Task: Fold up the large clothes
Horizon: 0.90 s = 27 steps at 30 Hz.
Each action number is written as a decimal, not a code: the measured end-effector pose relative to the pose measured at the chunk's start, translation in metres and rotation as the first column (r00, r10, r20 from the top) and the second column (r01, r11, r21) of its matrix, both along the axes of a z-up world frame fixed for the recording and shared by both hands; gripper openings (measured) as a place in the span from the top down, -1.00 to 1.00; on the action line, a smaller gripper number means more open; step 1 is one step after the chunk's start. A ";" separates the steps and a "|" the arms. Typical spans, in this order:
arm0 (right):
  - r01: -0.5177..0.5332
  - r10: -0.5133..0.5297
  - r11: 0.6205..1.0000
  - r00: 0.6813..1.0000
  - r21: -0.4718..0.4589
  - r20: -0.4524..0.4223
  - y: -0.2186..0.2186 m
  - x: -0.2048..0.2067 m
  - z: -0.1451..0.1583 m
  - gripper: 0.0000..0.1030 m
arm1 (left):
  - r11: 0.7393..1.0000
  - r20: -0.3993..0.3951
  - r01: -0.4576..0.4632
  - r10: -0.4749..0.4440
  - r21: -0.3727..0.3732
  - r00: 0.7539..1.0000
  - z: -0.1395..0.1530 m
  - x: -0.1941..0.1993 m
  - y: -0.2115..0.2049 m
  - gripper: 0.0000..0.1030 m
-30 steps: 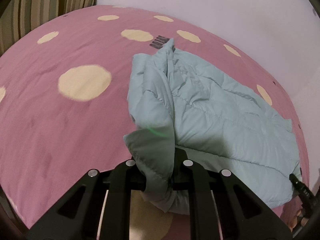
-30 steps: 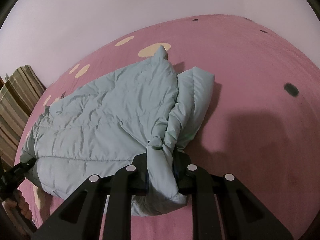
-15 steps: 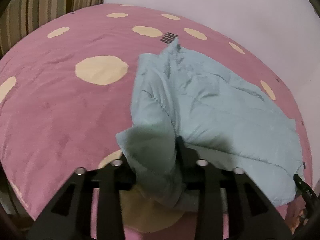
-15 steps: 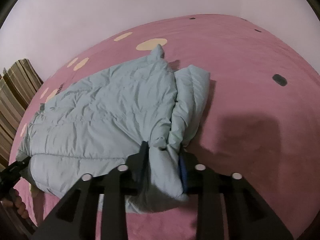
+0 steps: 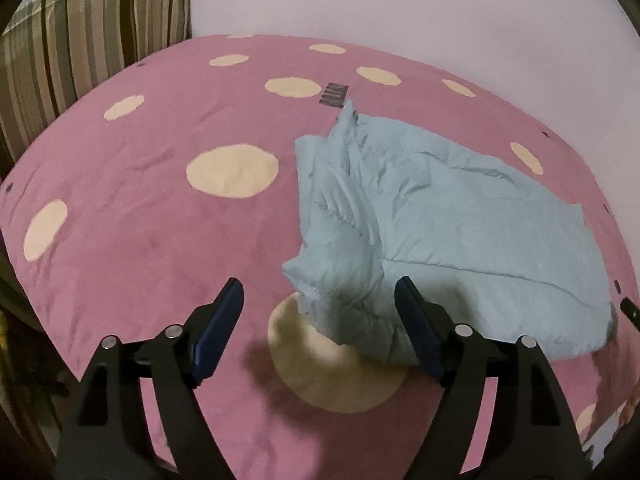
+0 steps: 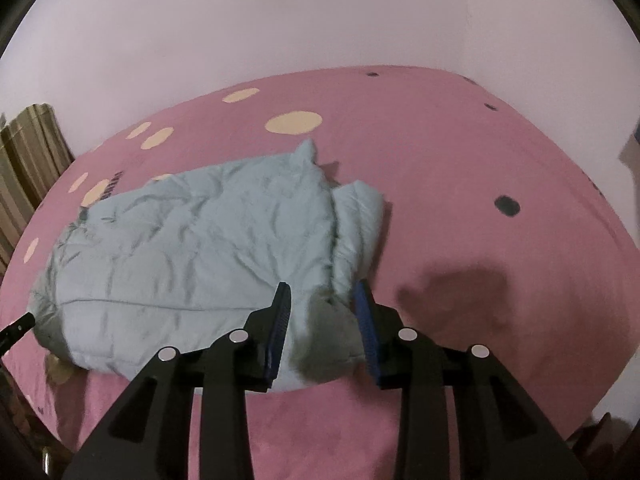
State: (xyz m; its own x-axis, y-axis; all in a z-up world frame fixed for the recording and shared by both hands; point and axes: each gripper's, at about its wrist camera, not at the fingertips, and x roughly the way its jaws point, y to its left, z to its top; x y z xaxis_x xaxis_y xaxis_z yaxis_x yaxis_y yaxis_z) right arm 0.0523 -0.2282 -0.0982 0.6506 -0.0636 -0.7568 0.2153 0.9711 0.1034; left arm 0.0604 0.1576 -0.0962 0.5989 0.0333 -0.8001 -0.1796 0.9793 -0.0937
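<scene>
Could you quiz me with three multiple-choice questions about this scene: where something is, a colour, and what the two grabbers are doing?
1. Where does the jacket lie?
A. on the bedspread
B. on a chair
C. on the floor

2. What colour are the big spots on the bedspread?
A. green
B. cream
C. blue

3. How do the left gripper and right gripper stand?
A. both clamped on the jacket
B. only the left open
C. both open

Answers:
1 A, the jacket rests on the pink cover.
2 B, the spots are pale cream.
3 C, gaps show between each pair of fingers.
</scene>
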 end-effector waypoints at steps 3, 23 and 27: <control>-0.046 0.046 0.999 0.999 0.000 0.017 0.016 0.006 0.008 0.34 | 1.000 0.009 0.014 -0.014 -0.010 1.000 0.010 0.001 0.004 -0.55; -0.259 0.257 0.965 0.965 -0.028 -0.058 0.153 0.098 -0.009 0.34 | 1.000 -0.004 -0.002 0.002 -0.005 1.000 0.008 0.039 0.014 -0.56; -0.256 0.252 0.966 0.963 -0.034 -0.097 0.156 0.106 -0.025 0.34 | 1.000 -0.016 -0.006 0.006 -0.005 1.000 0.003 0.044 0.017 -0.56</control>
